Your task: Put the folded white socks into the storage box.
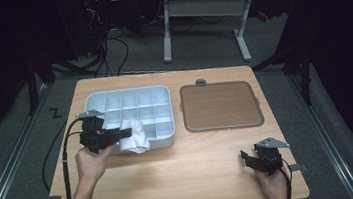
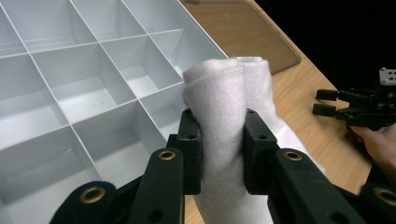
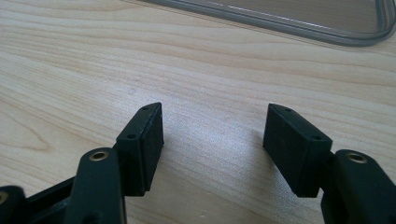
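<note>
A white folded cloth is pinched between the jaws of my left gripper, which is shut on it. In the high view the cloth hangs over the front right corner of a white compartment tray, with the left gripper beside it at the tray's front edge. My right gripper rests low over the wooden table near the front right, its jaws open with bare wood between them. The tray's compartments that I can see hold nothing.
A clear flat lid lies on the table to the right of the tray; its rim crosses the top of the right gripper view. A small round grey knob sits behind the lid. Beyond the table stand desk legs and cables.
</note>
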### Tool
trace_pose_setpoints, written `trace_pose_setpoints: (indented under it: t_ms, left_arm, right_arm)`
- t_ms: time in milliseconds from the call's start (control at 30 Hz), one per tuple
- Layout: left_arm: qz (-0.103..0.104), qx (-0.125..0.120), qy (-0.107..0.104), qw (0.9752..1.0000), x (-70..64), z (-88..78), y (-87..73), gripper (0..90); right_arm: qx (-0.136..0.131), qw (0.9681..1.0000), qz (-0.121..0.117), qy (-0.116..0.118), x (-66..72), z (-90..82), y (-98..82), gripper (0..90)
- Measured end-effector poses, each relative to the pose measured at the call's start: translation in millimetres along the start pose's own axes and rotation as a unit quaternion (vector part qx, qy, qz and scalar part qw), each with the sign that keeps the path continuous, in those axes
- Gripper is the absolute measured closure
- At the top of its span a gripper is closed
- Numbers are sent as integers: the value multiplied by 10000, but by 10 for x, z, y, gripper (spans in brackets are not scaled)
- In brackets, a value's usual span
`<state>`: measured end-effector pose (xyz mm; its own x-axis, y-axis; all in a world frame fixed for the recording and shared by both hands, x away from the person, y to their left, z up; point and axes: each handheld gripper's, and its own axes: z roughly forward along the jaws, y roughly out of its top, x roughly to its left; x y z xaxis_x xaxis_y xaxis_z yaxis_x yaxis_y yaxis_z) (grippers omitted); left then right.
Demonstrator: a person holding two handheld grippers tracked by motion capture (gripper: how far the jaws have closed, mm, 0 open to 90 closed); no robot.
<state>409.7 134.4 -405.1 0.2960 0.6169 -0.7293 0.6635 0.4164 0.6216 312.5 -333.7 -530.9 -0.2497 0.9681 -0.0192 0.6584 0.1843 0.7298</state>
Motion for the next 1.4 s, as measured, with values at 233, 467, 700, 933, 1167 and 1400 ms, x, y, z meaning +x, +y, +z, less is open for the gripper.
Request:
trace_pose_setpoints:
  t_ms: [233, 467, 700, 933, 1167, 1400]
  left_arm:
    - [-171, 39, -48, 9998, 41, 81, 121, 730]
    - [-350, 86, -16, 9993, 112, 194, 182, 730]
    - [-443, 221, 74, 9987, 215, 301, 192, 730]
    - [-211, 227, 333, 9990, 301, 381, 154, 730]
    - [-280, 349, 411, 9982, 384, 474, 149, 730]
    - [-161, 515, 606, 9967, 464, 566, 95, 730]
  right_arm:
    - [-2, 10000, -7, -2, 0, 0, 0, 387]
    - [-2, 10000, -6, -3, 0, 0, 0, 387]
    - [-1, 10000, 2, -6, 2, 0, 0, 387]
    - [0, 10000, -7, -32, 10, -3, -1, 388]
    - [-18, 10000, -40, -88, 26, -5, -3, 387]
    - [-51, 9996, -153, -215, 62, -11, -7, 388]
